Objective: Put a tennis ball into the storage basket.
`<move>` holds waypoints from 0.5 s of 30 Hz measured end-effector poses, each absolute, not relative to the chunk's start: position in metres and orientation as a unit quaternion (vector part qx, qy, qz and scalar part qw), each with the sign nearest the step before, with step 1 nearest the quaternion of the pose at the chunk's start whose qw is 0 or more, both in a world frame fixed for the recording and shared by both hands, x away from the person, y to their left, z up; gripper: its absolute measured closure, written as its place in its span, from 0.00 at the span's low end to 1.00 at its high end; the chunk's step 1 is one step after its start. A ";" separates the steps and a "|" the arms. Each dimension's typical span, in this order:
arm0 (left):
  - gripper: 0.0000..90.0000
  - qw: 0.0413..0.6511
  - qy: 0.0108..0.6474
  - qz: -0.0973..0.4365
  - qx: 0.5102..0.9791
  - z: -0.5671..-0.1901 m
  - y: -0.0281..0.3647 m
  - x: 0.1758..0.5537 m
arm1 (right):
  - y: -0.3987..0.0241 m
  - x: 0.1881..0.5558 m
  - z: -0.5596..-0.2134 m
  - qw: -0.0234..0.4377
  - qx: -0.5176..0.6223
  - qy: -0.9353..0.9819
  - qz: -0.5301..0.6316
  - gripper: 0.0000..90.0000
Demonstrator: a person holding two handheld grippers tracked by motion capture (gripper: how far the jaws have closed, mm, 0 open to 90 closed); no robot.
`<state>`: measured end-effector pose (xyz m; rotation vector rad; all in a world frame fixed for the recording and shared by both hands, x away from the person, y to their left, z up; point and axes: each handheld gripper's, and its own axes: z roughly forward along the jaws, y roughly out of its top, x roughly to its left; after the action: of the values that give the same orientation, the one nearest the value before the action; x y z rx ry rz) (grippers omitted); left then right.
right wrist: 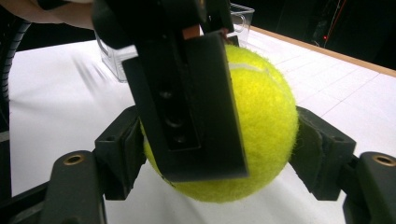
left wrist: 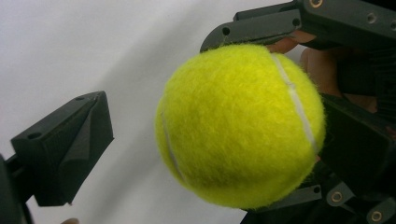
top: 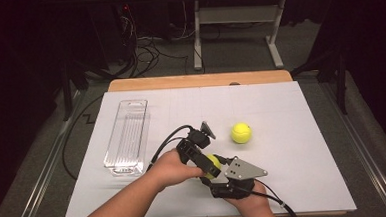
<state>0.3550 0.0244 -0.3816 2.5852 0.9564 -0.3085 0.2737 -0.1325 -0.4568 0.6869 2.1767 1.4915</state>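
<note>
Tennis ball [top: 213, 165] sits low over the white-covered counter [top: 294, 173] near its front edge, pinched by the right tool [top: 215, 173], whose two black jaws press on its opposite sides in the right gripper view [right wrist: 261, 126]. The left tool [top: 207, 164] reaches in from the left; its jaws stand spread around the same ball, one well off its felt in the left gripper view [left wrist: 238, 126], the other lying across its front, and I cannot tell whether that one touches. A second tennis ball [top: 241, 132] lies on the counter farther back and to the right, well apart. A clear plastic tray [top: 128, 136] lies at the left.
</note>
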 end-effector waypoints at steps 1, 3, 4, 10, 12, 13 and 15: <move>0.04 0.184 0.339 -0.112 0.916 -0.381 0.024 0.355 | -0.132 0.273 -0.457 0.208 0.247 0.781 0.535 0.31; 0.05 0.188 0.340 -0.118 0.914 -0.381 0.025 0.355 | -0.132 0.273 -0.456 0.206 0.246 0.780 0.537 0.31; 0.06 0.189 0.340 -0.120 0.914 -0.381 0.025 0.355 | -0.132 0.273 -0.456 0.205 0.246 0.780 0.538 0.31; 0.10 0.190 0.339 -0.131 0.912 -0.383 0.025 0.355 | -0.133 0.274 -0.456 0.206 0.246 0.779 0.538 0.31; 0.13 0.190 0.340 -0.136 0.911 -0.384 0.026 0.356 | -0.133 0.274 -0.456 0.206 0.245 0.780 0.538 0.31; 0.14 0.192 0.340 -0.140 0.910 -0.384 0.026 0.356 | -0.133 0.274 -0.455 0.206 0.246 0.779 0.539 0.31; 0.17 0.195 0.340 -0.147 0.908 -0.384 0.026 0.357 | -0.133 0.274 -0.455 0.207 0.246 0.779 0.538 0.31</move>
<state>0.3566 0.0261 -0.3845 2.5448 0.9523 -0.4131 0.2743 -0.1328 -0.4554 0.6865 2.1696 1.4993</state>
